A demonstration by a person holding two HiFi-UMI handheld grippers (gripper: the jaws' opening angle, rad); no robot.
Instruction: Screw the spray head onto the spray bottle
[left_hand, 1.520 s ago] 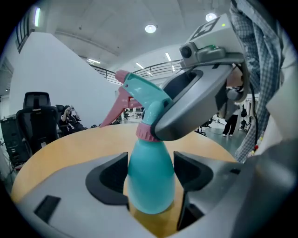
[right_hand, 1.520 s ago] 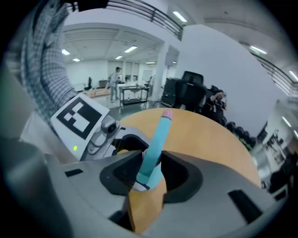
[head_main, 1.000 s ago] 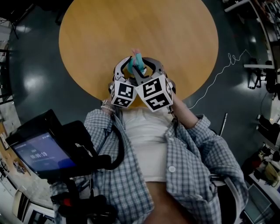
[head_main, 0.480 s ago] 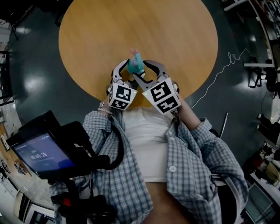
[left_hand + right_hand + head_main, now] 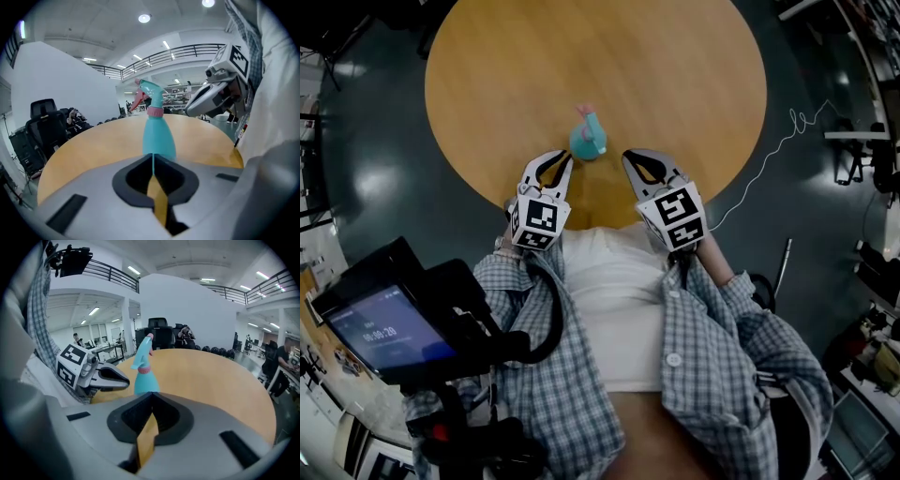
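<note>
A teal spray bottle (image 5: 587,139) with a pink collar and a teal spray head on top stands upright on the round wooden table (image 5: 675,84). Nothing holds it. My left gripper (image 5: 562,157) lies near the table's front edge, below and left of the bottle. Its jaws have just been closing and now meet with nothing between them. My right gripper (image 5: 630,155) lies below and right of the bottle, jaws together and empty. The bottle (image 5: 158,136) rises just beyond my left gripper (image 5: 152,157) in the left gripper view, and the bottle (image 5: 144,376) stands beyond my right gripper (image 5: 151,397).
The table's near edge (image 5: 591,217) runs under both grippers, close to the person's body. A white cable (image 5: 769,155) trails over the dark floor at the right. A screen device (image 5: 384,328) hangs at lower left. Office chairs (image 5: 44,126) stand beyond the table.
Both grippers have let go of the bottle, drawn back toward the table's near edge and apart to either side. Their jaws opened, then closed empty. The bottle stays standing.
</note>
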